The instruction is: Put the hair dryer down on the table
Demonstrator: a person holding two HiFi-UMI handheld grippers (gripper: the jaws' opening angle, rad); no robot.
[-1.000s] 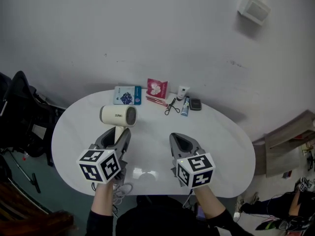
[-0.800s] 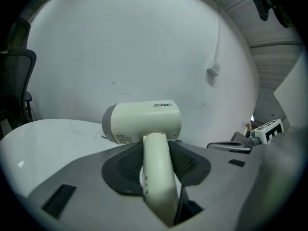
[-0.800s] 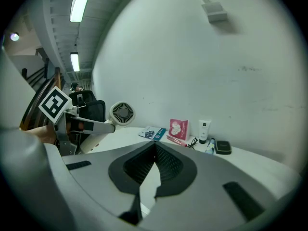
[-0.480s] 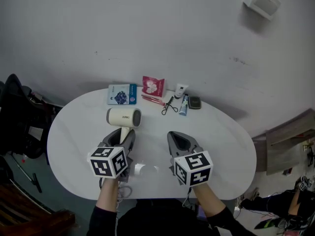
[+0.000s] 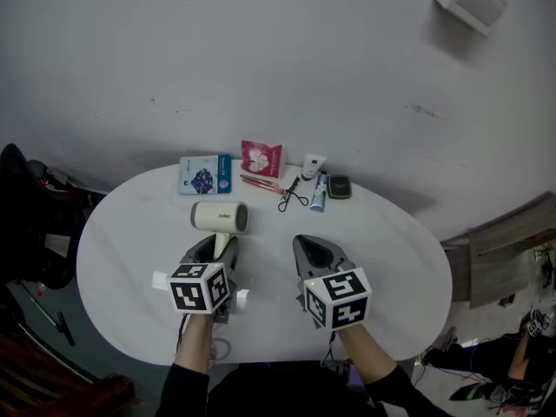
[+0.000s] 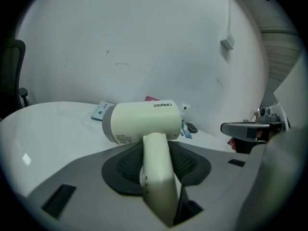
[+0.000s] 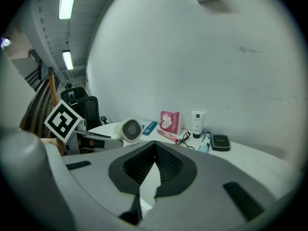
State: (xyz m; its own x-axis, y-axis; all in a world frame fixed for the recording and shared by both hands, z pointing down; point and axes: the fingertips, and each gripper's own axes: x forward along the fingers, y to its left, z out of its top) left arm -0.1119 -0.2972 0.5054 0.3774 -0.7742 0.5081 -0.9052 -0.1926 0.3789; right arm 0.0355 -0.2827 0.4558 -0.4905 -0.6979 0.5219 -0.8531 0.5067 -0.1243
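Left gripper is clamping the hair dryer by its handle, barrel crosswise ahead, over the table; right gripper is idling, jaws together, empty.

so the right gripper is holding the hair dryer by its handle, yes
Not the right one: the left gripper is holding the hair dryer by its handle, as the left gripper view shows. The right gripper has nothing between its fingers.

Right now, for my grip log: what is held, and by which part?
Left gripper holds the hair dryer by its handle; right gripper is shut, empty.
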